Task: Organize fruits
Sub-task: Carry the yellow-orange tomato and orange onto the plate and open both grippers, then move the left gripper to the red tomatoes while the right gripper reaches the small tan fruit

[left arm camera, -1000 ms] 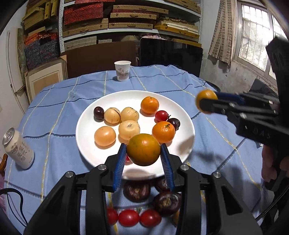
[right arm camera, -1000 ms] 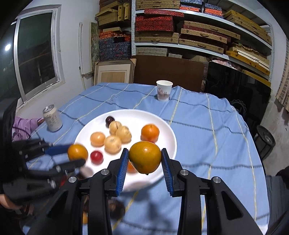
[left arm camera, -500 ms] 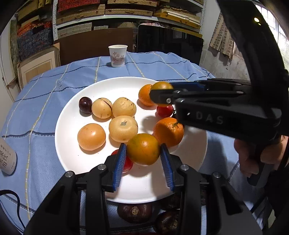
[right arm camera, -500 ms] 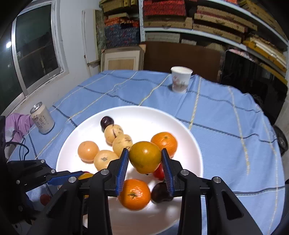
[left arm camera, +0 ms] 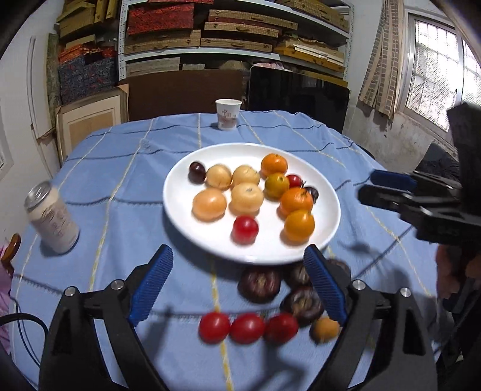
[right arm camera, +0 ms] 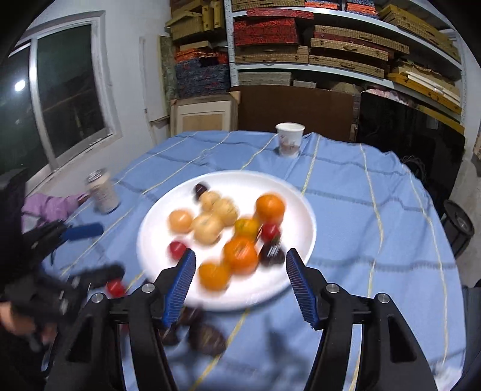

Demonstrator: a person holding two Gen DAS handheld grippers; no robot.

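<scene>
The left gripper (left arm camera: 237, 285) hung with its blue-padded fingers spread wide and nothing between them, low over the near edge of the blue checked tablecloth (left arm camera: 126, 168). Just beyond its fingers, on the cloth, three red tomatoes (left arm camera: 247, 327) lay in a row running left to right, each touching the next. A small orange fruit (left arm camera: 326, 328) sat at the right end of that row, and three dark brown mangosteens (left arm camera: 261, 284) clustered just behind it, near the front rim of the plate.

The right gripper (right arm camera: 240, 285) was likewise released and empty, its fingers framing the near side of the white plate (left arm camera: 192, 162); that view was smeared with motion blur. On the plate, nearest the front, sat a red tomato (left arm camera: 245, 229) and a yellow-orange round fruit (left arm camera: 298, 225), apart from each other. Behind them an orange tangerine (left arm camera: 296, 199) showed its green stem scar facing up, and a smaller greenish-orange one (left arm camera: 277, 185) lay just beside it. Four pale tan round fruits (left arm camera: 246, 198) were grouped to the left, touching. A dark plum (left arm camera: 197, 172) lay at the far left, and another orange (left arm camera: 273, 164) at the back. The fruits were round, so no long axis could be told.

A pale drink can (left arm camera: 52, 221) stood tilted in the fisheye at the left, its print too blurred to read. Farther back stood a white paper cup (left arm camera: 228, 114) with red characters, unreadable. Shelves of flat boxes (left arm camera: 240, 27) filled the rear wall.
</scene>
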